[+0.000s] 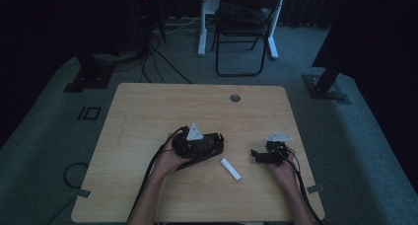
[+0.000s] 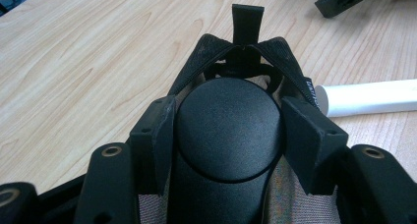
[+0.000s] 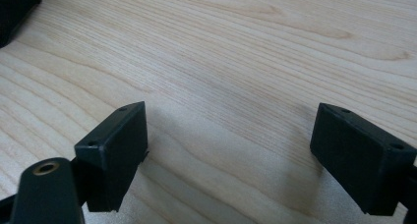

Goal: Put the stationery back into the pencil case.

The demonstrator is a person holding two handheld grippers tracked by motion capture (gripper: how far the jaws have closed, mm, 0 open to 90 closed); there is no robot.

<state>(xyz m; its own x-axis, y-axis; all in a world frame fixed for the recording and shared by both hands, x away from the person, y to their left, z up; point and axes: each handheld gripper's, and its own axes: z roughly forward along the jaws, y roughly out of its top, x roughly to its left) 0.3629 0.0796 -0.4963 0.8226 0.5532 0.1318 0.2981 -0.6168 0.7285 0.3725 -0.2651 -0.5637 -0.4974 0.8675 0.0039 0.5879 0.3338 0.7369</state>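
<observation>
Black domed hard-shell pouch (image 2: 228, 130) with webbing strap, at table (image 1: 148, 111) centre, nine o'clock of white tube (image 1: 230, 168): left gripper (image 2: 228, 135) pinches its smooth shell (likely slippery; strap grips better). Right gripper (image 3: 246, 150) spread, empty.

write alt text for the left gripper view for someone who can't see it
The left gripper has its two black jaws closed on a rounded black case with a strap looped at its far end, resting on a light wooden table. A white tube lies on the table beside it.

Dim lab: desk (image 1: 148, 106), floor cables (image 1: 157, 57)
</observation>
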